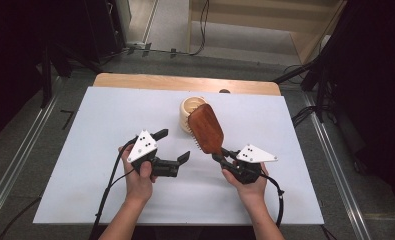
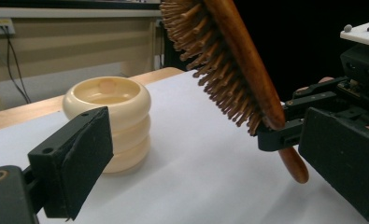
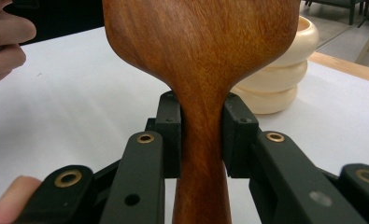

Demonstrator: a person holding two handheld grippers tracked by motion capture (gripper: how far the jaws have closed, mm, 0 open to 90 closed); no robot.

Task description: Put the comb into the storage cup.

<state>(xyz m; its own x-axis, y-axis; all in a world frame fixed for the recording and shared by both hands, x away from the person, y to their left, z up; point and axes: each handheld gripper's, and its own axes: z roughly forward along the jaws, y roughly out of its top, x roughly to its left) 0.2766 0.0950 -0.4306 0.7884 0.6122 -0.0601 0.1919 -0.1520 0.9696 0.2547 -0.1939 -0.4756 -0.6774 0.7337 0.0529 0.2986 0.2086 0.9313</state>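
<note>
My right tongs (image 1: pixel 220 156) clamp the hairbrush (image 1: pixel 205 129) handle, left tongs (image 1: pixel 176 145) wide; tilting could knock the ringed holder (image 1: pixel 189 111).

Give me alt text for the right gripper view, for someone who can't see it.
The right gripper clamps the neck of a wooden hairbrush, whose smooth back faces the camera. Behind it, a cream ribbed holder stands on the white table.
</note>
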